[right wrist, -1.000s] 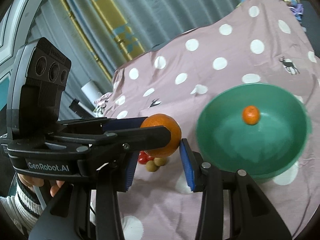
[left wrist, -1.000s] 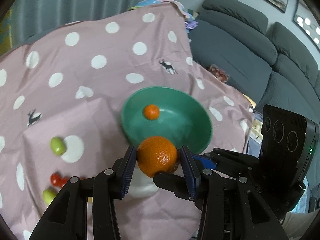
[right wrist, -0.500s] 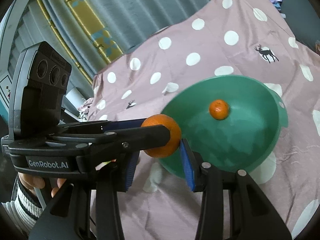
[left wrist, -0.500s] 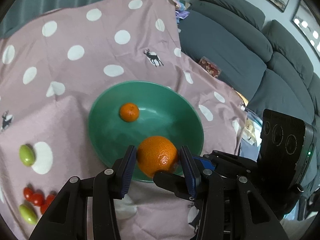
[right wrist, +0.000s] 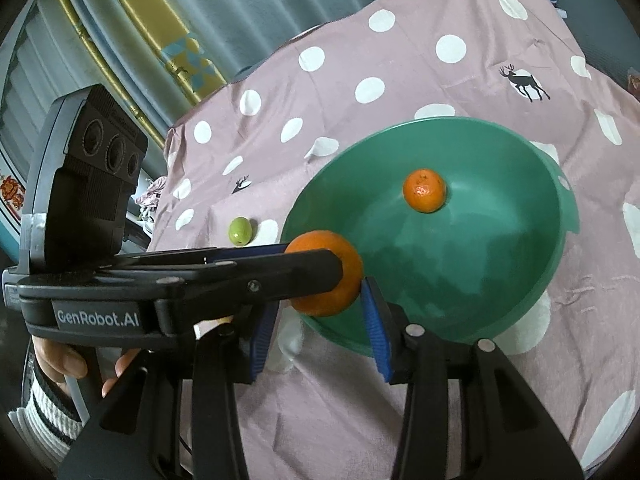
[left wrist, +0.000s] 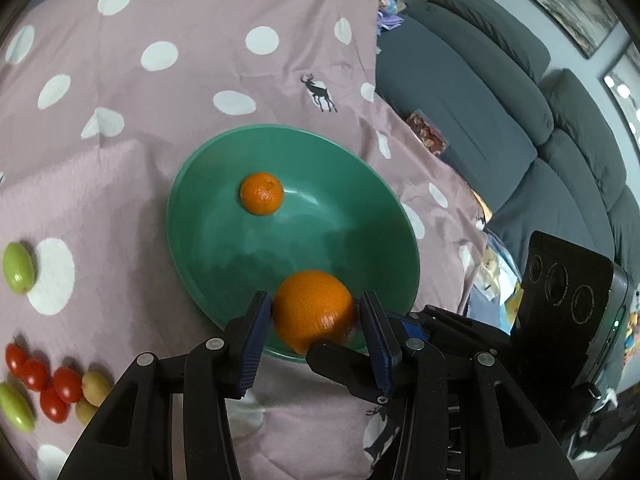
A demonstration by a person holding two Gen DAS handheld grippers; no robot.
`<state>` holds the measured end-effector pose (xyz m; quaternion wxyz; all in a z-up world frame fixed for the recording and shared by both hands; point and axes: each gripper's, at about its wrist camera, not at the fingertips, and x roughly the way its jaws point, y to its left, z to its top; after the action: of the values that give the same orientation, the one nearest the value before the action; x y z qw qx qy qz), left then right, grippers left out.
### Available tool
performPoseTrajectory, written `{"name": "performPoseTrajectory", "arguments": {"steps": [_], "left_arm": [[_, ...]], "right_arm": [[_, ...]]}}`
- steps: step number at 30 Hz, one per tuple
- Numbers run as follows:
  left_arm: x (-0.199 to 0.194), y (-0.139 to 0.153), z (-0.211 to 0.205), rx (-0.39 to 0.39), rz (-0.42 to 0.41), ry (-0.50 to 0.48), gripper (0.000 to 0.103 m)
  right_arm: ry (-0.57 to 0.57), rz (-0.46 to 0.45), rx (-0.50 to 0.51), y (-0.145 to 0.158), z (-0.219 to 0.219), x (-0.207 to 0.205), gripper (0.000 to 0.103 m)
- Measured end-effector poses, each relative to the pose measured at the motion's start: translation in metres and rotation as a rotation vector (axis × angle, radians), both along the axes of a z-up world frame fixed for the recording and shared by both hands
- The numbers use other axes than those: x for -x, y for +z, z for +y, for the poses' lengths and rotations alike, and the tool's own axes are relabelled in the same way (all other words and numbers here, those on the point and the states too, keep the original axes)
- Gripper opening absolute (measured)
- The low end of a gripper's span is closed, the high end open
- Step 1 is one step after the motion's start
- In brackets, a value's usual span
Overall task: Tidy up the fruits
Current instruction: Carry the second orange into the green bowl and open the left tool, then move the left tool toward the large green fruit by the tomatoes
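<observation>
**Orange over bowl rim, drop pending**

L gripper [left wrist: 314, 320] clamped on large orange [left wrist: 314, 310], held above near rim of green bowl [left wrist: 200, 240]. Small mandarin [left wrist: 262, 193] already inside bowl. R gripper [right wrist: 316, 320] empty, jaws wide, just beside L one. Green fruit [left wrist: 18, 267] and cherry tomatoes [left wrist: 40, 376] loose on dotted tablecloth [left wrist: 120, 80], apart from bowl. Step: placing. Next, prob.: ease fwd past rim, lower, then release gently so the orange doesn't bounce out.
</observation>
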<state>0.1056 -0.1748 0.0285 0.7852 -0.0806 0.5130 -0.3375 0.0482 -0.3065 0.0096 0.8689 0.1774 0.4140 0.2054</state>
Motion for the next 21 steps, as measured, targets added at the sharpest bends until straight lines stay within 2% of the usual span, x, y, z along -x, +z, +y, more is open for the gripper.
{"name": "performPoseTrajectory", "arguments": {"steps": [2,4,5,6,11,14,19,21], "left_arm": [[0.002,0.001,0.004,0.008,-0.001,0.018,0.045],[0.003,0.003,0.011,0.014,-0.004,0.042,0.055],[0.003,0.004,0.015,0.012,-0.008,0.056,0.068],[0.004,0.006,0.020,0.011,-0.016,0.075,0.074],[0.012,0.017,0.058,0.022,-0.041,0.161,0.077],[0.025,0.021,0.090,-0.008,-0.072,0.245,0.082],[0.051,0.017,0.136,-0.075,-0.104,0.362,0.082],[0.063,0.013,0.155,-0.116,-0.109,0.410,0.091]], "right_arm": [[-0.004,-0.001,0.009,0.000,0.000,0.001,0.047],[-0.013,-0.002,0.014,0.002,-0.001,0.002,0.055],[-0.023,-0.005,0.020,0.003,-0.002,0.004,0.058],[-0.026,-0.010,0.022,0.004,-0.002,0.005,0.059],[-0.034,-0.028,0.037,0.011,-0.005,0.012,0.061],[-0.040,-0.032,0.050,0.013,-0.007,0.018,0.064],[-0.036,-0.031,0.057,0.015,-0.007,0.027,0.065],[-0.026,-0.033,0.062,0.016,-0.004,0.030,0.065]]}}
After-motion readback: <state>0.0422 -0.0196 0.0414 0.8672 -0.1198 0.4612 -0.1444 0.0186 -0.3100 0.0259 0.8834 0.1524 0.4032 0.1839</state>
